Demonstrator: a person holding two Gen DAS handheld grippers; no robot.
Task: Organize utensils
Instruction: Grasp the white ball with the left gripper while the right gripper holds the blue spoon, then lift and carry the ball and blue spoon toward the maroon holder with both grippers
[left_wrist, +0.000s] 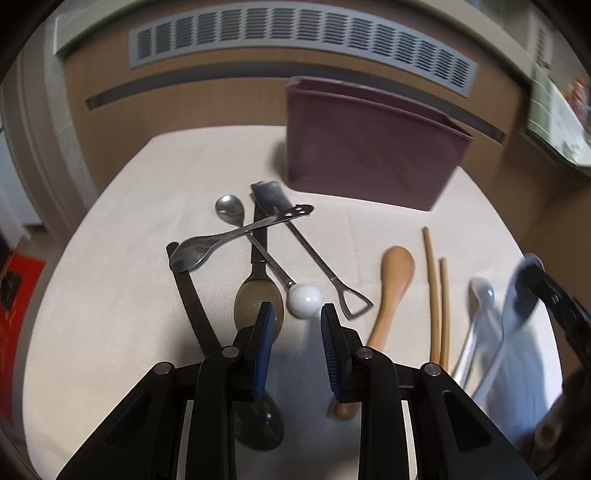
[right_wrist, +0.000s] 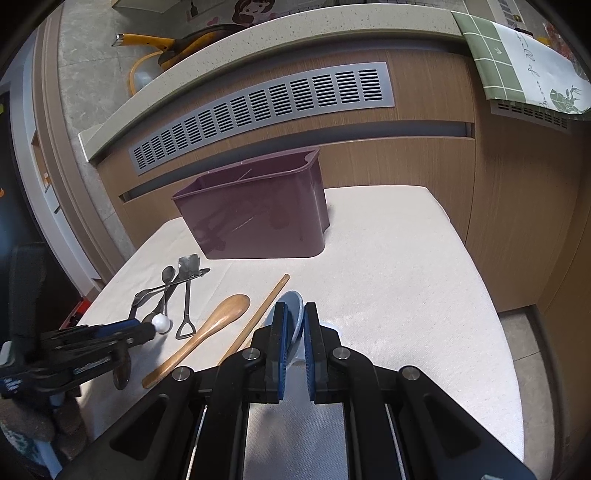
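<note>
A dark purple bin (left_wrist: 369, 147) stands at the back of the cloth-covered table; it also shows in the right wrist view (right_wrist: 258, 218). My left gripper (left_wrist: 297, 314) is open and empty, low over a heap of metal spoons (left_wrist: 229, 243), just before a white ball-ended utensil (left_wrist: 304, 301). A wooden spoon (left_wrist: 393, 291) and chopsticks (left_wrist: 434, 291) lie to its right. My right gripper (right_wrist: 293, 317) is shut on a grey-blue spoon (right_wrist: 293, 306), lifted off the cloth. In the left wrist view the right gripper (left_wrist: 554, 295) is blurred, with white spoons (left_wrist: 480, 314) by it.
A beige cloth (right_wrist: 406, 277) covers the table. A wooden counter front with a grey vent grille (right_wrist: 258, 107) stands behind the bin. The wooden spoon (right_wrist: 207, 328) and a chopstick (right_wrist: 258, 314) lie left of my right gripper. The left gripper (right_wrist: 110, 336) enters from the left.
</note>
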